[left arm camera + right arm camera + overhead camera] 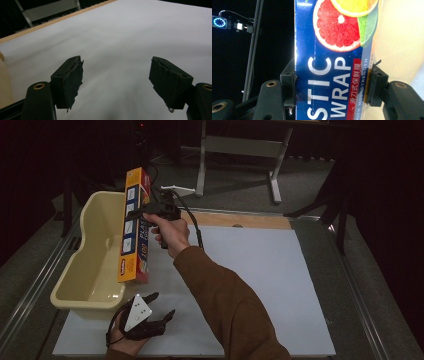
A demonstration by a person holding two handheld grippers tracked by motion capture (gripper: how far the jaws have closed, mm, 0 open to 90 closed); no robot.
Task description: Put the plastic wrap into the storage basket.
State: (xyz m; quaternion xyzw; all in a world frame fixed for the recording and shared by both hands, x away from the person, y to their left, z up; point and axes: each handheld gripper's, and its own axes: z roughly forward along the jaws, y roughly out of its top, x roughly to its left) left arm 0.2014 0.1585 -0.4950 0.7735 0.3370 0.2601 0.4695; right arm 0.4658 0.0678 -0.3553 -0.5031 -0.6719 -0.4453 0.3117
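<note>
Long blue-orange plastic wrap box (135, 227), upright

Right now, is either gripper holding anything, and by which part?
The right gripper clamps the plastic wrap box across its narrow width, above mid-length. The left gripper is open, holding nothing.

Light is falling mainly on the white tabletop (260, 285), leaving the floor and curtains around it sinking into near black in the high view. That view is looking dim and slightly soft, with grain showing in the dark corners. The cream tub (95, 265) is catching a mild sheen along its rim. In the left gripper view the tabletop is glowing evenly, a faint grey shadow is pooling between the black jaws, and the far edge is going soft. In the right gripper view the plastic wrap box (332, 62) is sitting very close, its print bright and saturated yet a little blurred, while the background at left is staying black apart from one small ring of blue light (219, 22).
</note>
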